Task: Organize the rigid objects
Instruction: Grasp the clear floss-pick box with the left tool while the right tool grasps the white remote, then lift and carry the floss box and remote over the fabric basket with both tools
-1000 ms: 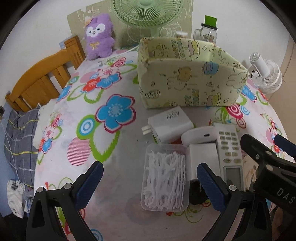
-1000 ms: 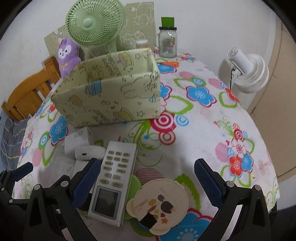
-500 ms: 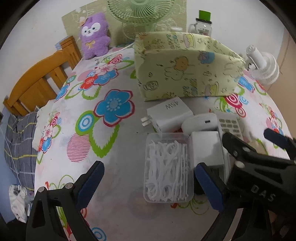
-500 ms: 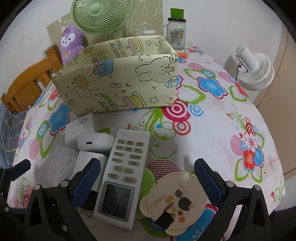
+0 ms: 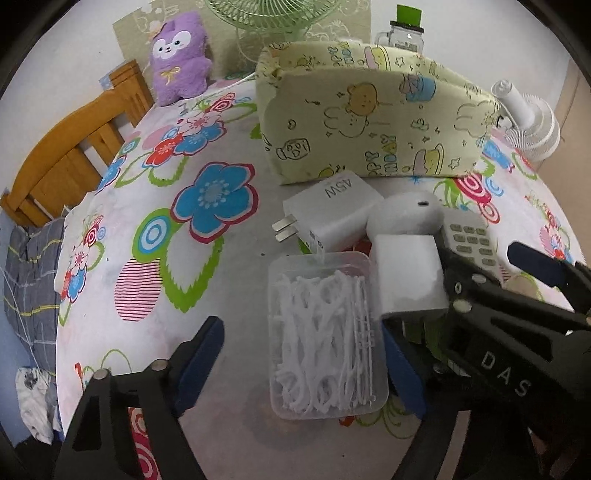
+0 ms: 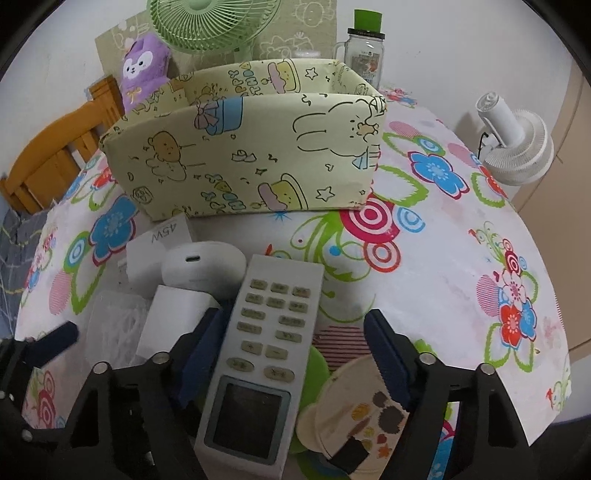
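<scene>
A clear box of white floss picks [image 5: 325, 339] lies on the flowered tablecloth between the fingers of my left gripper [image 5: 303, 365]. Its jaws are closing, with a gap still on the box's left side. A white remote control [image 6: 266, 350] lies between the fingers of my right gripper [image 6: 291, 354]. Those jaws are closing too; the left pad is near the remote's edge and the right pad stands apart from it. Beside them lie a white 45W charger [image 5: 332, 210], a white oval case [image 5: 406, 214] and a white cube adapter [image 5: 406, 273]. Behind stands a yellow-green fabric storage box [image 6: 251, 147].
A round cartoon-printed disc [image 6: 354, 413] lies under my right gripper's right finger. A purple plush [image 5: 181, 59], a green fan [image 6: 207, 22] and a glass jar [image 6: 364, 55] stand at the table's back. A white fan [image 6: 517, 147] and a wooden chair [image 5: 74, 147] flank the table.
Both grippers' jaws have narrowed, the left around the floss box, the right around the remote. The right gripper has come slightly lower and closer over the remote.
</scene>
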The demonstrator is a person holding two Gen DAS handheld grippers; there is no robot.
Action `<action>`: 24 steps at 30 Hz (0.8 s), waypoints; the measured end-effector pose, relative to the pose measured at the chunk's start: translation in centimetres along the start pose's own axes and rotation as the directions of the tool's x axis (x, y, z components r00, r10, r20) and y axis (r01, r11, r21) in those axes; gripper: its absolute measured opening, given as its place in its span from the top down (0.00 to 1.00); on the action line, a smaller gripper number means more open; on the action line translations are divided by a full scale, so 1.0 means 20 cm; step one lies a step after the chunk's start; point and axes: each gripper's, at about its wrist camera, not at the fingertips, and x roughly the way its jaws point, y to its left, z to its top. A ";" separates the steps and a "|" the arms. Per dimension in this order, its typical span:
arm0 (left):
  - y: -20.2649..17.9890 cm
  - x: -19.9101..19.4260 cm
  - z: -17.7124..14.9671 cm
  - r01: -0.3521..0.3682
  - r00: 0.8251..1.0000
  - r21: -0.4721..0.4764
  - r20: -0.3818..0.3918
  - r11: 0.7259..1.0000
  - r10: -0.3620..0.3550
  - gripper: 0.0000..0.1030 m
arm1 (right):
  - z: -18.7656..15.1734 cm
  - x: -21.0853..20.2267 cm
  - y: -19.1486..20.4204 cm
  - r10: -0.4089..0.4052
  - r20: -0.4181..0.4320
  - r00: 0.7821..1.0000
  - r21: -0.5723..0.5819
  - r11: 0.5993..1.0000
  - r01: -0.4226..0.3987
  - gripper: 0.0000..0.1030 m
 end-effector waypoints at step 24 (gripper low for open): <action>-0.02 -0.13 0.03 0.015 0.999 -0.059 0.033 0.998 -0.013 0.41 | 0.02 -0.10 0.02 0.020 0.014 1.000 0.010 1.000 -0.020 0.54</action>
